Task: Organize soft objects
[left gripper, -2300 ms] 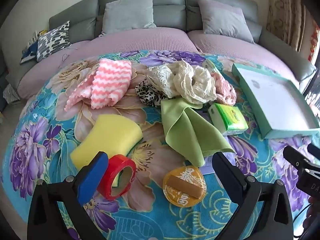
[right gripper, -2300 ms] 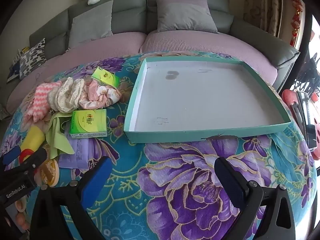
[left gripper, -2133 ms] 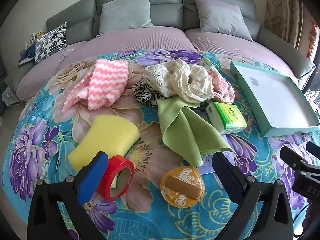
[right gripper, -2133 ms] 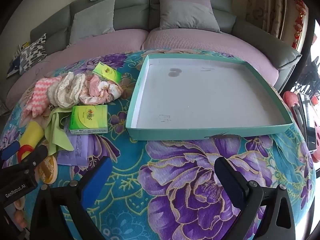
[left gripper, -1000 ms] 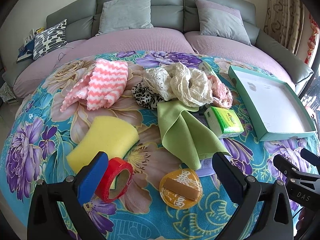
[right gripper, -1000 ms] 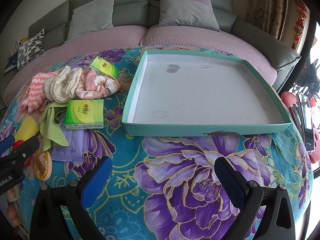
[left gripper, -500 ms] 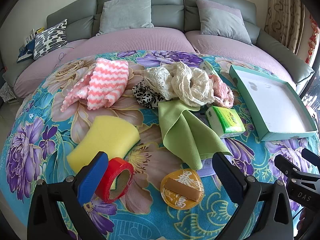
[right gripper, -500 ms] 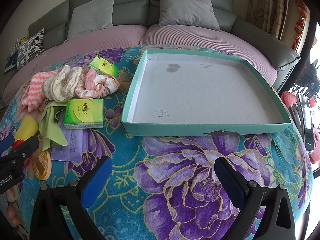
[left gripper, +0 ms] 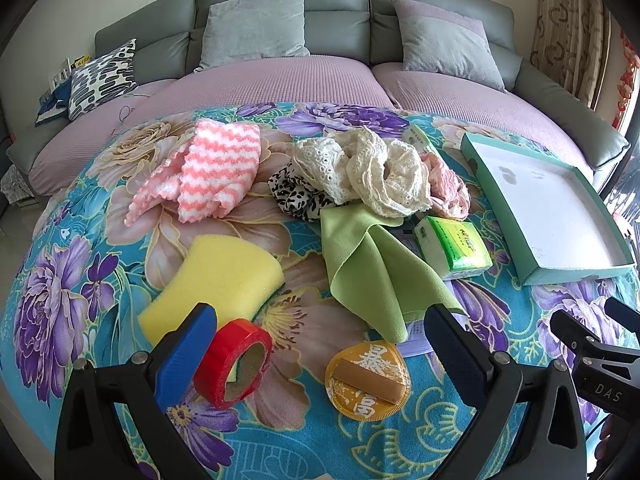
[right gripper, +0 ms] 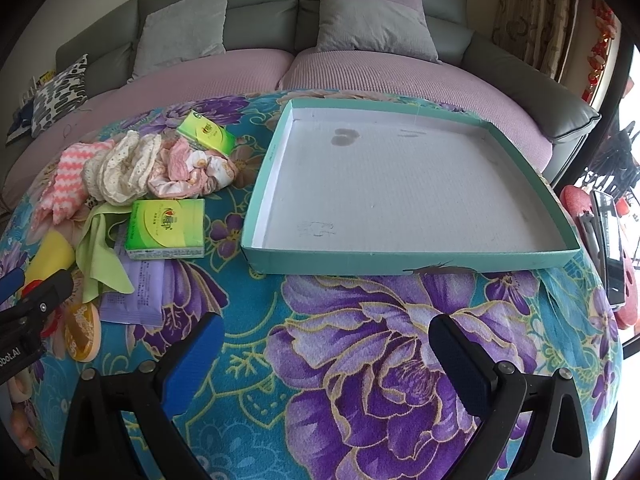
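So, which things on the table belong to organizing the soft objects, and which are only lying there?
For the job:
yellow sponge
green cloth
striped pink towel
lace fabric
pink cloth
spotted cloth
teal tray

Probably just lying about:
red tape roll
orange disc
tissue pack
purple packet
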`<state>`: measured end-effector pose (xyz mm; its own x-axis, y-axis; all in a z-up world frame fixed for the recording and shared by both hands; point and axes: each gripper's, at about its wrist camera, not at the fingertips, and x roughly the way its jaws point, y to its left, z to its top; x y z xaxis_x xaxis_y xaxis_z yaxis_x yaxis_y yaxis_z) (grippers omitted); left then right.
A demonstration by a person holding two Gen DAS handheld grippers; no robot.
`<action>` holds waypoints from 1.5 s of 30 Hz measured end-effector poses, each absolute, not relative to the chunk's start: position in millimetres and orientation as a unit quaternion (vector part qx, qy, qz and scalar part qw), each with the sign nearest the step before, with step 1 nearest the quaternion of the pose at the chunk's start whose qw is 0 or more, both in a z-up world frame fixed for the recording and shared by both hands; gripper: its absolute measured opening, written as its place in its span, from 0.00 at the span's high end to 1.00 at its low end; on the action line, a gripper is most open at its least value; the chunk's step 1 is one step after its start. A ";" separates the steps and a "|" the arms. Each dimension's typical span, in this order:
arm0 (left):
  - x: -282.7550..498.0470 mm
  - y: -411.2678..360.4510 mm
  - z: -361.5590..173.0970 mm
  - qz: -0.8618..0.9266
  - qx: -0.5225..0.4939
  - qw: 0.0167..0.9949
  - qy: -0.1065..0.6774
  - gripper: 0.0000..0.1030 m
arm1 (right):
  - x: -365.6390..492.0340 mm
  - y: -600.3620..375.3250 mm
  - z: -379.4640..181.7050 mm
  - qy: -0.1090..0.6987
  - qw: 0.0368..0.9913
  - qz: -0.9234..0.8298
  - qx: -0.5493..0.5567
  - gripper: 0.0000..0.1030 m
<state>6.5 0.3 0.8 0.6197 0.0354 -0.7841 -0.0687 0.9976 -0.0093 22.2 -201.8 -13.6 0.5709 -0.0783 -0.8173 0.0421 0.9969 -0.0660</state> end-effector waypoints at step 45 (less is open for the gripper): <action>-21.2 98.6 15.4 0.115 -0.118 0.887 0.431 0.00 | 16.2 -84.8 -9.0 0.458 0.877 0.139 -0.041 0.00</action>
